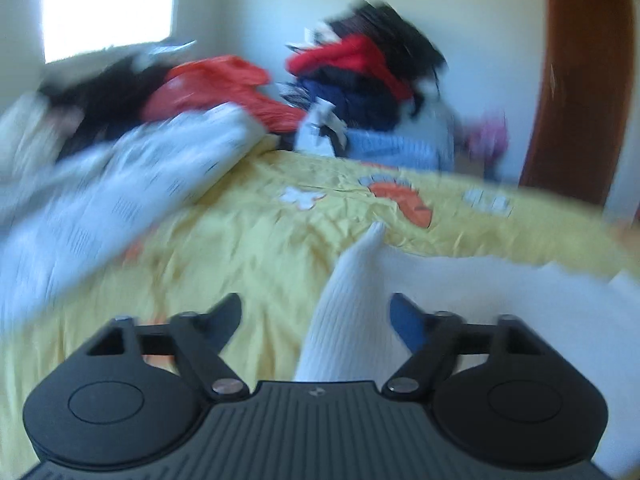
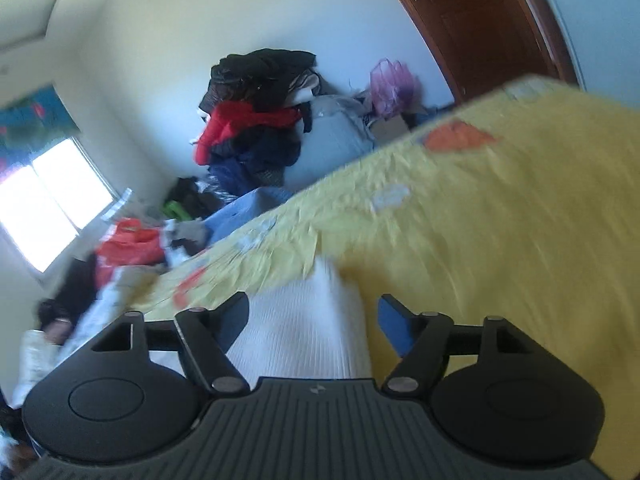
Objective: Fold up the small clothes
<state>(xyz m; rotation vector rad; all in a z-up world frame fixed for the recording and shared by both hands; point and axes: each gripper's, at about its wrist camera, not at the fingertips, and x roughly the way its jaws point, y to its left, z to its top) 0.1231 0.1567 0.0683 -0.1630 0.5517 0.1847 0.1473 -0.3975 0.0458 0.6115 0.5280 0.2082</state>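
1. Far left on the bed, in the left wrist view, a rumpled white printed quilt (image 1: 120, 184) lies heaped, with an orange-red garment (image 1: 216, 88) behind it. Both are blurred.
2. The yellow bedsheet with orange and white patches (image 1: 248, 248) covers the bed and serves as the folding surface.
3. The left gripper (image 1: 316, 316) has its fingers spread wide. A white ribbed-knit small garment (image 1: 344, 320) runs up between them, lying closer to the blue-padded finger, and neither pad looks pressed on it.
4. Beyond the bed's far edge, a tall pile of black, red and navy clothes (image 1: 360, 64) stands against the wall, and a brown wooden door (image 1: 580, 80) closes the right side.
5. In the right wrist view the right gripper (image 2: 312, 316) is also spread wide, the same white ribbed cloth (image 2: 300, 332) lying between its fingers on the sheet, apparently unpinched.
6. Judged from this, a fold has been laid or the cloth let go, and the task is partway.
7. The next move likely calls for finding a free edge or corner, closing on a single layer only, and carrying it over evenly. Blur hides the garment's outline, so which edge I cannot tell.
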